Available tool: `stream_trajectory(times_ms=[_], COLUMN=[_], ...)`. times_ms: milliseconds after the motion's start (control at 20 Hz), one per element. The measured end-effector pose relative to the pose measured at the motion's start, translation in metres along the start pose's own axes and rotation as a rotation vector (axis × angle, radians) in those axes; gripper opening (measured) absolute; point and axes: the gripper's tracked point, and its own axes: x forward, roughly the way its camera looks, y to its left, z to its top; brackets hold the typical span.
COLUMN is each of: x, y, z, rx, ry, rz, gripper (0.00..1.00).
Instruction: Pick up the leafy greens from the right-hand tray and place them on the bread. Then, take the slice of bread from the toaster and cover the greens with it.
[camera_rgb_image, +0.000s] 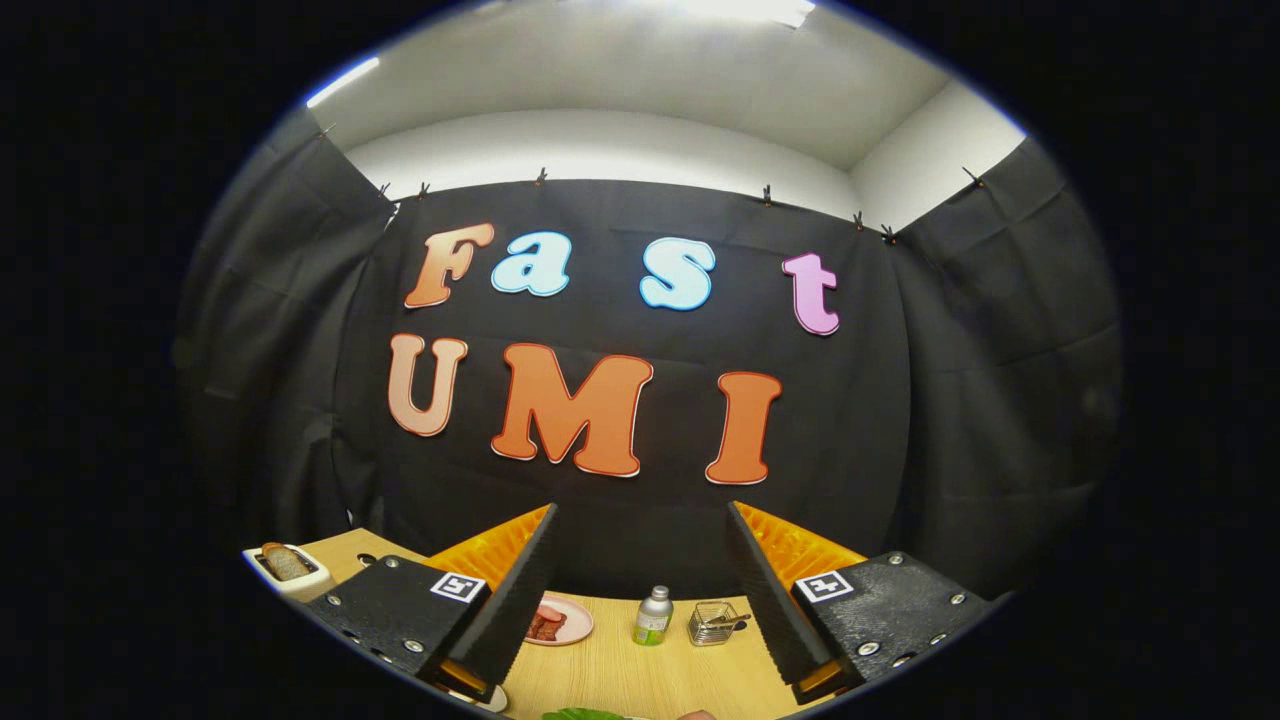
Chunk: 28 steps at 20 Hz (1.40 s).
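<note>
Jaws wide apart, with nothing between them: the gripper (640, 590) is held up above the worktop (640, 670), its two black ridged fingers (520, 590) splayed to either side and pointing toward the black cloth wall at the back of the booth. In the gap between the fingers, out on the pale wooden worktop, stands a small bottle (653, 615) with a silver cap and a green label. Just beside it on one side is a little wire basket (714, 622) with something dark in it, and on the other a pink plate (560, 620) carrying reddish slices of food, partly hidden behind the left finger. Well off to the left, beyond that finger, a white toaster (290, 572) sits near the worktop's corner with a slice of bread (285, 561) standing up out of its slot. Right below the gripper, a bit of the leafy greens (583, 714) peeks in, nearer than the bottle and plate, well apart from the toaster.
</note>
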Motion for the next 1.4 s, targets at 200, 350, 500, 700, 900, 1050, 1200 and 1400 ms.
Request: stream_trajectory(times_ms=[200, 350, 500, 700, 900, 1050, 1200, 1400], x=[0.006, 0.002, -0.003, -0.013, -0.027, -0.039, -0.059, -0.082], y=[-0.004, -0.002, 0.005, 0.014, 0.025, 0.032, 0.037, 0.043], z=[-0.043, -0.092, -0.136, -0.204, -0.257, -0.296, -0.341, -0.382], rx=[-0.001, -0.002, 0.008, 0.002, 0.003, -0.026, -0.057, -0.075], ry=[0.092, 0.213, 0.313, 0.483, 0.619, 0.736, 0.875, 1.018], rz=[0.009, 0.04, 0.078, 0.135, 0.189, 0.227, 0.274, 0.328], gripper=[0.97, 0.97, 0.97, 0.97, 0.97, 0.97, 0.96, 0.94])
